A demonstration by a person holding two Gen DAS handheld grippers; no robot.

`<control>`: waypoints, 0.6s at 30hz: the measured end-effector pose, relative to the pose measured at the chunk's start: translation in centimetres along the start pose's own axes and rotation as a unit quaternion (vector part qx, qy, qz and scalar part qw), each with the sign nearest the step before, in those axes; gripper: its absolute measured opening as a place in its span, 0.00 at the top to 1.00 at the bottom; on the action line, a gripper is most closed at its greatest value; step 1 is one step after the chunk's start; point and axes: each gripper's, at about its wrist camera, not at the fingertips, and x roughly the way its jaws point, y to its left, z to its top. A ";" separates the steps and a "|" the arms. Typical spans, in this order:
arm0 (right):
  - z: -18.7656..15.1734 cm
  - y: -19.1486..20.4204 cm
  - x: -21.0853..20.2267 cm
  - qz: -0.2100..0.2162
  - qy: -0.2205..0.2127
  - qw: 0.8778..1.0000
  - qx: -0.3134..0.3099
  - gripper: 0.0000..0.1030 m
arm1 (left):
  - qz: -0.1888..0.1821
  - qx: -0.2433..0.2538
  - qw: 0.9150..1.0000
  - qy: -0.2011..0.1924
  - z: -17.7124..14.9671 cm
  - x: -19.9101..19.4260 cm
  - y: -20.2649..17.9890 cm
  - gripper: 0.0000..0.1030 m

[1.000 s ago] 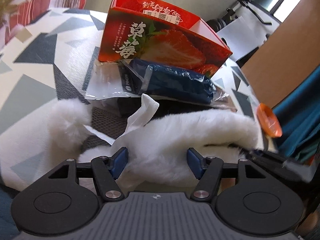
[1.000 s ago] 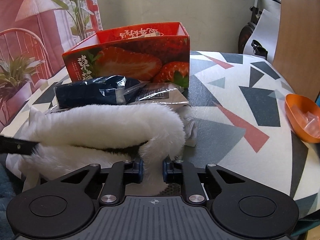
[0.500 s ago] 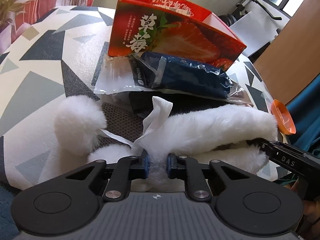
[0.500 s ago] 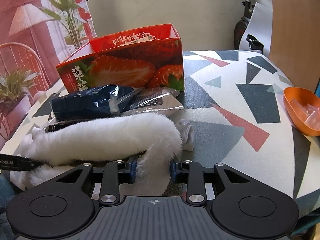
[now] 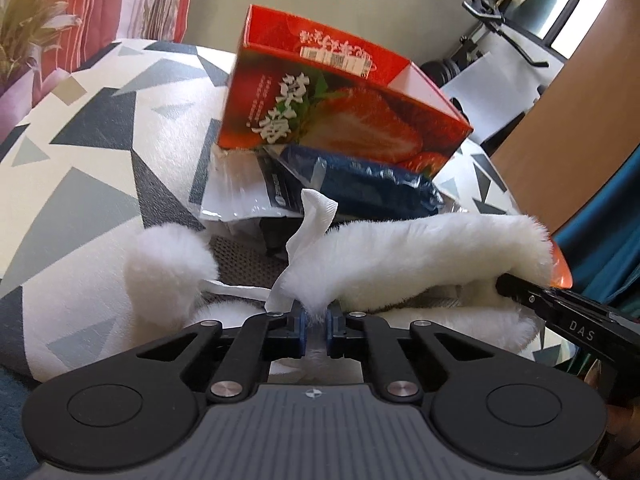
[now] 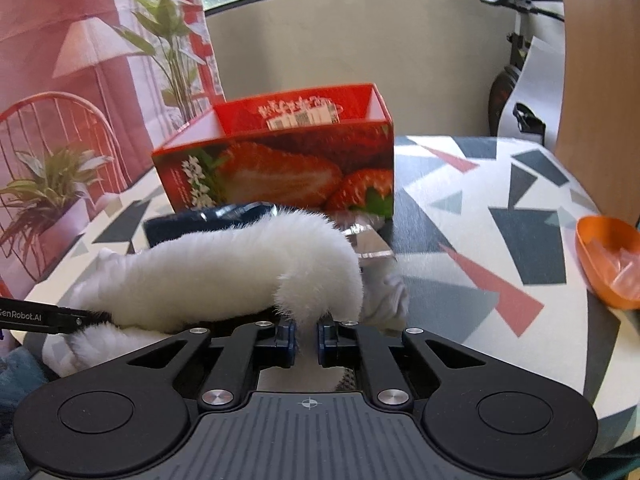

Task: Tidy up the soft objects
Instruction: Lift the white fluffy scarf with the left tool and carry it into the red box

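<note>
Bright window daylight, fisheye-curved edges, slightly motion-blurred box (image 5: 340, 104)

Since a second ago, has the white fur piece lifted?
Yes. The white fur piece now covers the strawberry box's lower edge; earlier it sat below the blue packet.

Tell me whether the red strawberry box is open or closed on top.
Open. The red strawberry-print cardboard box has no lid on it; the right wrist view looks past its rim to the inner back wall and a barcode label.
</note>
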 end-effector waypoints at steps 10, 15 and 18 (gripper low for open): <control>2.3 2.4 -2.7 0.012 -0.032 0.999 -0.028 0.92 | -0.011 0.004 0.998 -0.063 1.6 -4.5 -0.2 0.91; 4.6 3.6 -3.3 0.022 -0.050 0.998 -0.037 0.92 | -0.009 0.016 0.995 -0.102 3.2 -6.8 -0.9 0.91; 5.8 4.4 -3.4 0.023 -0.058 0.997 -0.045 0.92 | -0.004 0.023 0.993 -0.119 4.2 -7.8 -1.3 0.91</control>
